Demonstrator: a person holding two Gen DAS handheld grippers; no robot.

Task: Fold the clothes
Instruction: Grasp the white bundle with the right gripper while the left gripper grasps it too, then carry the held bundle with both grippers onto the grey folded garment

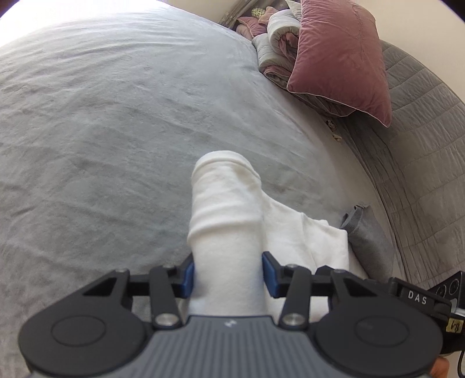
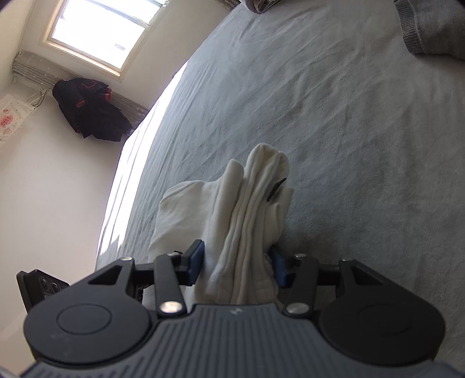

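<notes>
A white garment hangs bunched above the grey bed sheet. In the left wrist view my left gripper is shut on a thick folded roll of it, with a blue pad pressed against each side. More of the white cloth spreads out to the right of the roll. In the right wrist view my right gripper is shut on several gathered layers of the same white garment, which stand up between the pads. A small dark tag shows on the folds. Both grippers sit close together, side by side.
A grey knit garment lies on the sheet just right of the white one, seen too as the grey knit garment. A pink pillow and folded quilts sit at the bed's far end. A dark jacket hangs under the window.
</notes>
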